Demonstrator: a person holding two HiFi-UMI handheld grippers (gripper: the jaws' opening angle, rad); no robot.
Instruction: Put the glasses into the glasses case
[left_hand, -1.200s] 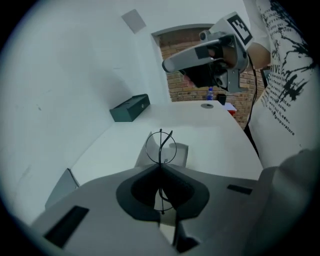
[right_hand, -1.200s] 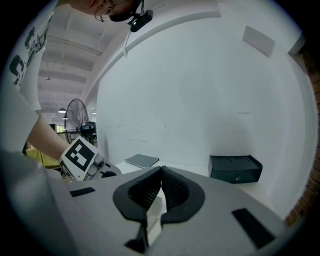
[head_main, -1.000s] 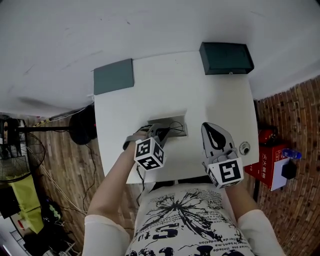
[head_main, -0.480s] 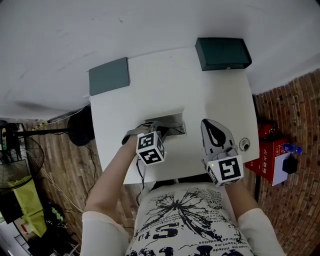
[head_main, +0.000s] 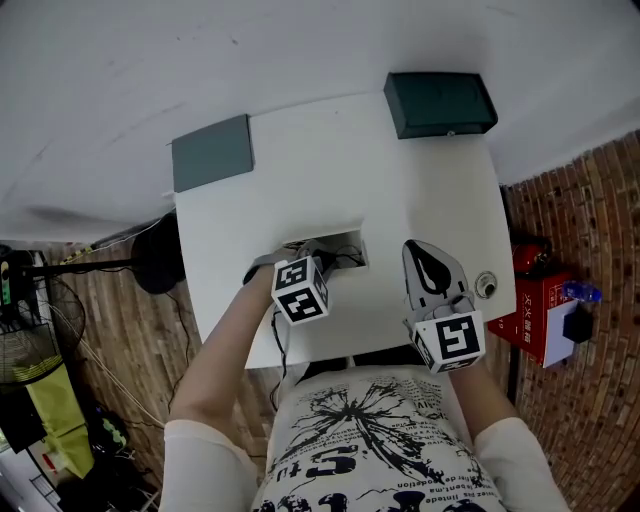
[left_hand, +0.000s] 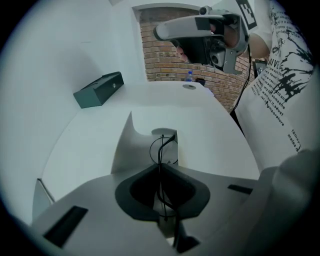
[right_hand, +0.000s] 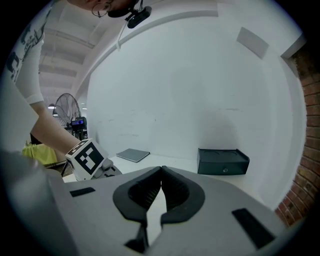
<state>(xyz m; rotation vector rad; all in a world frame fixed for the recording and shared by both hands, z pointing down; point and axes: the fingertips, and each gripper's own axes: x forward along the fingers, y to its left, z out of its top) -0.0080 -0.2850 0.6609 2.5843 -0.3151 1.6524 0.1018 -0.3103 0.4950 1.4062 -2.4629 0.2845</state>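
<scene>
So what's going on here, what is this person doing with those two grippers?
A person stands at a white table with a gripper in each hand. The left gripper is shut on a thin wire-framed pair of glasses near the table's front edge. The right gripper is shut and empty, held off to the side. The dark green case sits at the far right corner and looks closed, so the glasses are not in it yet. A flat grey-green pad lies at the far left.

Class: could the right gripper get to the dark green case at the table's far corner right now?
Probably yes. The right gripper is shut and empty, and only bare white table lies between it and the dark green case, straight ahead of it.
</scene>
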